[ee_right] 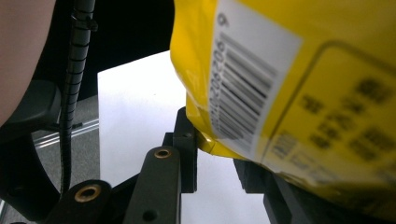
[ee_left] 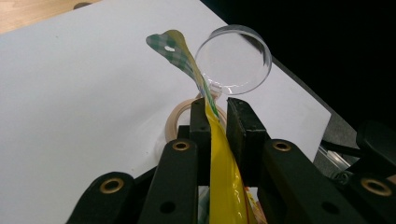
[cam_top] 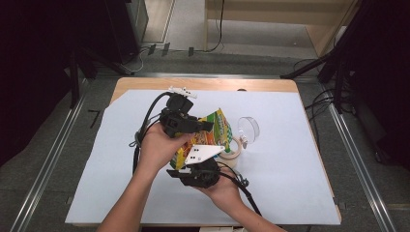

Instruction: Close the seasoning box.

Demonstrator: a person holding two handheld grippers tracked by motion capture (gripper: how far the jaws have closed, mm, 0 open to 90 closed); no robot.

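Note:
Above the middle of the table hangs a yellow snack packet [cam_top: 217,128] with a green checked top, held by both grippers. My left gripper [cam_top: 205,126] comes in from the left and is shut on its upper part. In the left gripper view the jaws of the left gripper [ee_left: 215,109] pinch the thin yellow packet [ee_left: 224,177] edge-on, and its top seam curls away beyond them. My right gripper [cam_top: 186,164] holds the lower end from below. In the right gripper view the packet [ee_right: 299,79], barcode side showing, sits with a bottom corner between the jaws of the right gripper [ee_right: 217,140].
A roll of beige tape [cam_top: 232,153] lies on the white sheet [cam_top: 290,183] just right of the hands, with a clear round lid [cam_top: 248,128] standing behind it. Both show in the left gripper view, the tape [ee_left: 177,122] and the lid [ee_left: 233,58]. Dark stands flank the table.

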